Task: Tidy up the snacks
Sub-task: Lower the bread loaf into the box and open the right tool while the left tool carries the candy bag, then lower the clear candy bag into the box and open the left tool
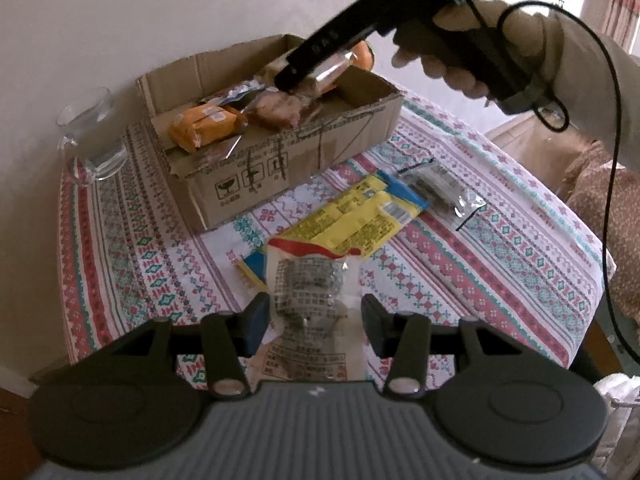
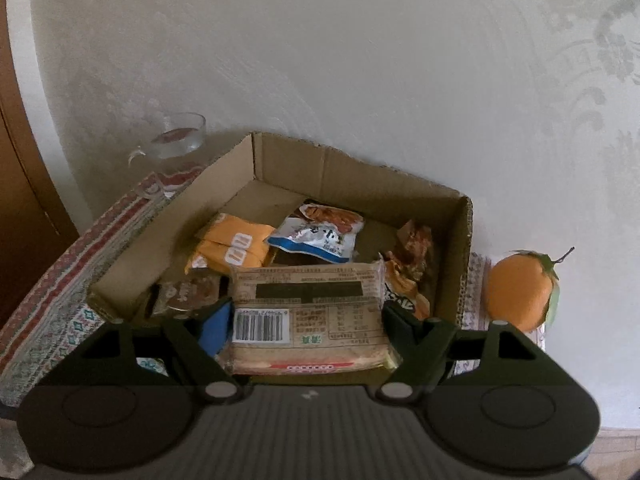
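So my left hand-held gripper [image 1: 314, 318] is clamped on a clear snack packet [image 1: 310, 280] with a red top edge and grey print, held just above the surface [image 1: 480, 240] and its patterned cloth. My right hand-held gripper [image 2: 308, 328] is over the cardboard box [image 2: 466, 240] with a tan cracker pack [image 2: 316, 312] between its fingers. The barcode faces me. From the right wrist view the pads look like they sit right at the pack's sides, but I can't tell if they're actually pressing on it or have let go.

Inside the box: two orange packets [image 2: 232, 246], a blue and white bag [image 2: 316, 236] and a brownish wrapper [image 2: 414, 248] against the right wall.

On the cloth in front of the box lie a yellow and blue packet [image 1: 360, 216] and a small silver packet [image 1: 440, 190] just beside it. A glass mug [image 1: 90, 136] stands left of the box. An orange [image 2: 520, 292] sits on its right side by the wall.
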Motion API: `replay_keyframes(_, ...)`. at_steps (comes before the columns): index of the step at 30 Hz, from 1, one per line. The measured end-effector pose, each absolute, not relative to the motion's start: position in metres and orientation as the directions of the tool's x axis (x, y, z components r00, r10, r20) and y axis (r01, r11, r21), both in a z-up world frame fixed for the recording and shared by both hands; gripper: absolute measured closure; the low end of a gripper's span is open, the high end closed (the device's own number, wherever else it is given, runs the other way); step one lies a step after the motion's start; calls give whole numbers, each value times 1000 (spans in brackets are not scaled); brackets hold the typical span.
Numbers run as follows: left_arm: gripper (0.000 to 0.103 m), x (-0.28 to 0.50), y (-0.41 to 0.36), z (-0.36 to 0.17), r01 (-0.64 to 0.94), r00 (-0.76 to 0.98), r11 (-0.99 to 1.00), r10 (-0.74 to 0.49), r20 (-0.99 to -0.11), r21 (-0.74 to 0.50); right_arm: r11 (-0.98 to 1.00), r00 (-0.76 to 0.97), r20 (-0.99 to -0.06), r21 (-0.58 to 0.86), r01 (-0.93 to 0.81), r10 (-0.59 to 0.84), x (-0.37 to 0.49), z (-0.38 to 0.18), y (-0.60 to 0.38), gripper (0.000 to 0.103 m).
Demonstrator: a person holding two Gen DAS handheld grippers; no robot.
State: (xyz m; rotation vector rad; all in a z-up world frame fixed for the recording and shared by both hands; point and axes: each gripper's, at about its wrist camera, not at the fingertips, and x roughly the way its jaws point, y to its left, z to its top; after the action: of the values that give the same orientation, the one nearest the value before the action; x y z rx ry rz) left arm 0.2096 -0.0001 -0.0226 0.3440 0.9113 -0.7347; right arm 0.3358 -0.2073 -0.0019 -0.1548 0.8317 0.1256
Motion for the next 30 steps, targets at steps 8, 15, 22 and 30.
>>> replay_keyframes(8, 54, 214, -3, -20, 703, 394, 710, -436, -809, -40, 972, 710, -699, -104, -210, 79, 306, 10, -206, 0)
replay_keyframes(15, 54, 232, -15, -2, 700, 412, 713, -449, -793, -40, 981, 705, -700, -34, -192, 114, 269, 18, -216, 0)
replay_keyframes(22, 54, 266, -38, 17, 686, 425, 726, -452, -784, -47, 991, 753, -649, 4, -136, 106, 232, 19, -229, 0)
replay_keyframes(30, 54, 322, -78, 22, 666, 443, 745, -429, -787, -31, 992, 769, -633, -12, -122, 86, 202, 9, -228, 0)
